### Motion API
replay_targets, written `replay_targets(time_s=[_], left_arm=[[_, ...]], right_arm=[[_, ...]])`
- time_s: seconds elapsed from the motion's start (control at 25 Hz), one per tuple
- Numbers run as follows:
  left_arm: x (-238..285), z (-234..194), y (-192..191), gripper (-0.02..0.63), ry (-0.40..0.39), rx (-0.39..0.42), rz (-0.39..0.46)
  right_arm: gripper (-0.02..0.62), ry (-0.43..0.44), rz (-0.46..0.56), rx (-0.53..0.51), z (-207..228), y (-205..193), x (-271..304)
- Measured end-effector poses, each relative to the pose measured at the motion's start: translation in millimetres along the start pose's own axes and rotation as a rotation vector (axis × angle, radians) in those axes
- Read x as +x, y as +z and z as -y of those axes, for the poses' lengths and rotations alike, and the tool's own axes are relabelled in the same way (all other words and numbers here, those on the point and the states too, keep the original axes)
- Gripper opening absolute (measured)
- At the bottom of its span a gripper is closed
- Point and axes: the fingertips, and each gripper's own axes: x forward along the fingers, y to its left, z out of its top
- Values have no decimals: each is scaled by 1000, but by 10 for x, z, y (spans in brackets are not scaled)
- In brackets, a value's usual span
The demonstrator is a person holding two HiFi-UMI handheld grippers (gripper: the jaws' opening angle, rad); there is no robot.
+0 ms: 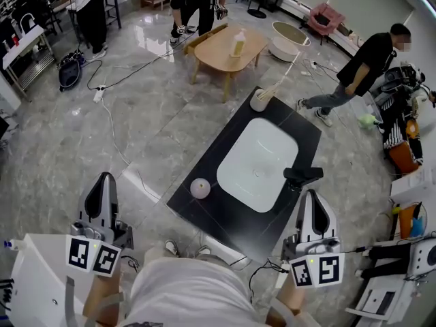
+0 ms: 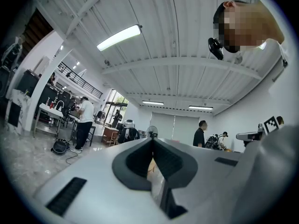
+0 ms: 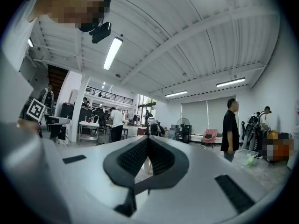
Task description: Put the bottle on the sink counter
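Observation:
The bottle [image 1: 238, 44], pale yellow, stands upright on a low wooden table [image 1: 216, 52] far across the floor. The sink counter [image 1: 208, 176] is a black slab with a white basin [image 1: 259, 162], right in front of me. My left gripper [image 1: 105, 177] hangs left of the counter's near corner, jaws shut and empty. My right gripper [image 1: 310, 193] is over the counter's near right edge, also shut and empty. In the left gripper view the left gripper [image 2: 152, 141] points out level across the room, and so does the right gripper [image 3: 147, 138] in the right gripper view.
On the counter sit a pale round ball [image 1: 199, 188], a black faucet [image 1: 302, 176] and a holder with sticks [image 1: 259, 99]. Cables [image 1: 109, 114] trail over the floor on the left. A person [image 1: 361, 67] walks at right. A white table [image 1: 34, 278] is at my lower left.

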Motion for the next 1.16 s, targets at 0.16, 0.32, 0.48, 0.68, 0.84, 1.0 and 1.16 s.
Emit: replay_targets(time_s=[0.16,0.32,0.48,0.68,0.84,1.0,1.16], left_arm=[[17,-33,-15,14,-2,-6,-6],[25,-52,-16,14,0,-9,-10],[3,-58,-27,14,5,-8,-14],[-1,-14,-58,14,4,-5,-21],[-10,44,-77,14,3,-4,-25],[-10,93,-68,14,3,-3,-22],[-31,146,-78,14,3,-5,-22]], right_arm=[[11,16,-25,-25,-73,-33,69],[10,28,-46,-50,-135,-63,127],[11,30,-46,-48,-141,-80,130],[9,37,-52,-40,-139,-135,115],[9,38,-58,-37,-106,-173,70],[9,38,-55,-38,-72,-162,35],[10,40,-56,-38,-48,-166,-7]])
